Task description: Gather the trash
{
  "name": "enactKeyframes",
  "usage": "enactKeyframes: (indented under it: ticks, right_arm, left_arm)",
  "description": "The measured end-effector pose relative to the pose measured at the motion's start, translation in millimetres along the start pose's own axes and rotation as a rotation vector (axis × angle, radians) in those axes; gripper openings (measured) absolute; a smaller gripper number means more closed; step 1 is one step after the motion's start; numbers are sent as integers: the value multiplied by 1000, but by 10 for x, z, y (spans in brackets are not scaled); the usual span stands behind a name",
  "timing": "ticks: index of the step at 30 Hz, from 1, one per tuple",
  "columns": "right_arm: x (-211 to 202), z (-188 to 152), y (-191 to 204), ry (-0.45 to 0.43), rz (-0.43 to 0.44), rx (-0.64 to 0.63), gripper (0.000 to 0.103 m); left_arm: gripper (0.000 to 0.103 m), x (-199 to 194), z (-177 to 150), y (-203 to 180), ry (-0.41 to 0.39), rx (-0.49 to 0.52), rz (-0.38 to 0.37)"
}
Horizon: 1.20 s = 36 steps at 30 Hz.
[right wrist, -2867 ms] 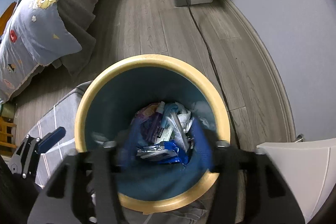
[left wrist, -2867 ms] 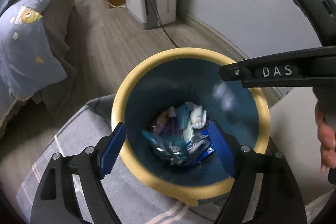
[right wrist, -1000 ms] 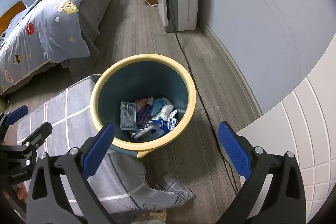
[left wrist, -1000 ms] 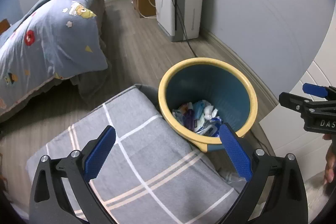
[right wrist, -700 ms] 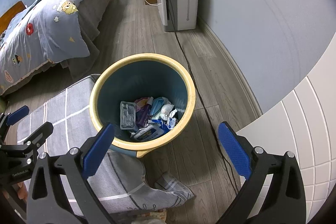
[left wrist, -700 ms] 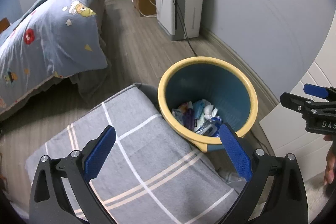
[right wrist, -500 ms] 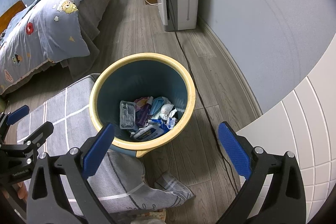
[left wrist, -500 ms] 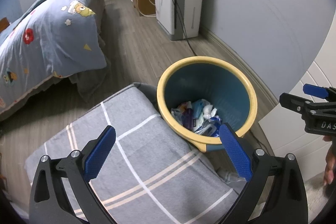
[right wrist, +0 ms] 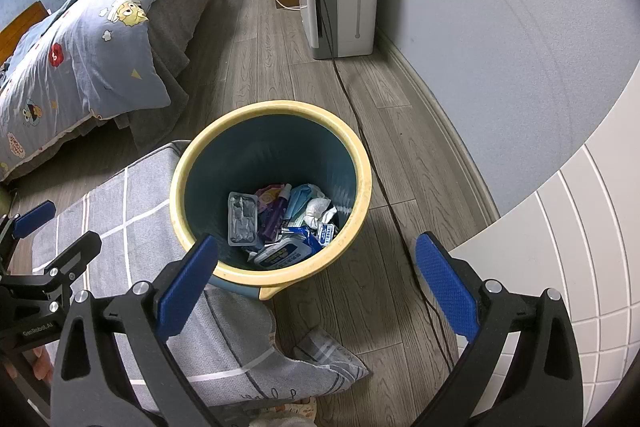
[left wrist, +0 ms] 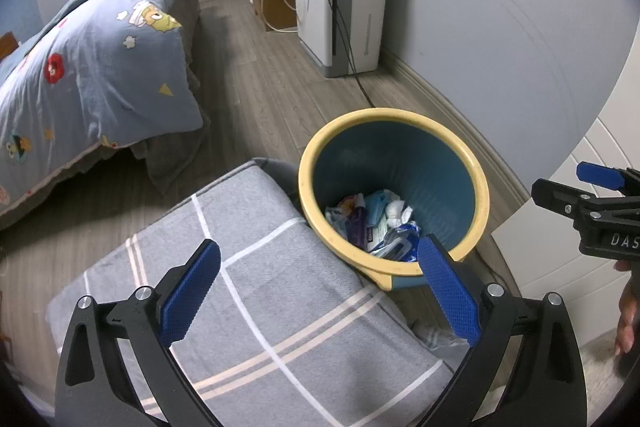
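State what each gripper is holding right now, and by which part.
Nothing is held. The left gripper and the right gripper both stand open and empty above the bin; the trash lies inside it.

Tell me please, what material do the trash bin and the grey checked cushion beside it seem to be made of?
Trash bin: probably moulded plastic, with a smooth, faintly glossy yellow rim and a matte blue inside wall. Grey checked cushion: woven fabric, matte, with a soft rounded edge and pale stripes; its filling cannot be seen.

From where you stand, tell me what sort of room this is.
Most likely a bedroom: a bed with a cartoon-print duvet, wood-look floor, and a yellow-rimmed waste bin beside a grey checked cushion.
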State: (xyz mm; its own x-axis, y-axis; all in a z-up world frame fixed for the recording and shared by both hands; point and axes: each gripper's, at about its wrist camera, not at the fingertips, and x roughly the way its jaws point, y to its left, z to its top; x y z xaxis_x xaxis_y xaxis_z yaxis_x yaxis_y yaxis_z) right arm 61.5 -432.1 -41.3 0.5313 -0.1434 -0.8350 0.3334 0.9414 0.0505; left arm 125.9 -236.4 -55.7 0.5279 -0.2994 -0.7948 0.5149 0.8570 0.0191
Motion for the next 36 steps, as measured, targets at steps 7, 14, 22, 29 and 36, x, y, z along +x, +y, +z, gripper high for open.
enactKeyframes:
  ticks: [7, 14, 22, 29, 36]
  right_arm:
    - [0, -10, 3, -1, -1, -1, 97]
    - [2, -17, 2, 1, 0, 0, 97]
    - [3, -17, 7, 2, -1, 0, 97]
    - [12, -32, -8, 3, 1, 0, 97]
    - [13, -21, -10, 3, 1, -1, 97]
  left_arm:
    - [98, 1, 0, -3, 1, 2, -1]
    - [98, 14, 4, -31, 2, -1, -2]
    - [98, 21, 10, -57, 3, 1, -9]
    - [98, 27, 10, -72, 4, 2, -13]
    - [98, 27, 12, -68, 4, -1, -14]
